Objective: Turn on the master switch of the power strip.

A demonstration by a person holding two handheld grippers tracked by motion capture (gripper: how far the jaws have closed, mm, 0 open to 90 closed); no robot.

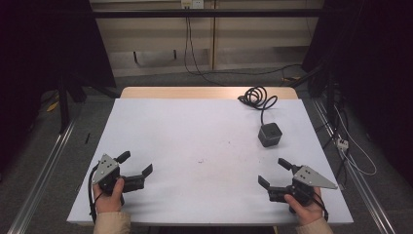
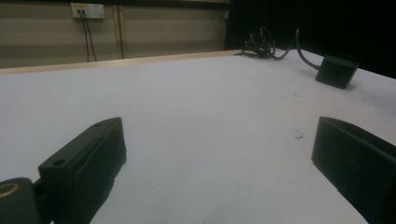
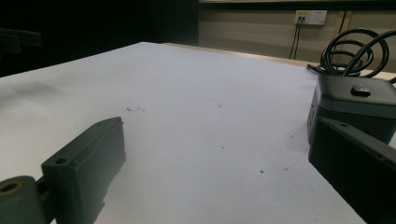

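Hands rest low at the counter's [image 1: 195, 126] near corners, left gripper [image 1: 135, 168] and right gripper [image 1: 273, 173] angled inward with fingers apart and empty, seemingly poised to start. Black cube [image 1: 270, 134] sits far right, its coiled cable [image 1: 256, 96] behind, nearest the right gripper.

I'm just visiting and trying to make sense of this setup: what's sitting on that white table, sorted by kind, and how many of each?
Hand-held tools: 2, the left tool and the right tool, both open and holding nothing
Dark cube-shaped box: 1
Coiled black cable running from the box: 1
Total: 4 things on the table
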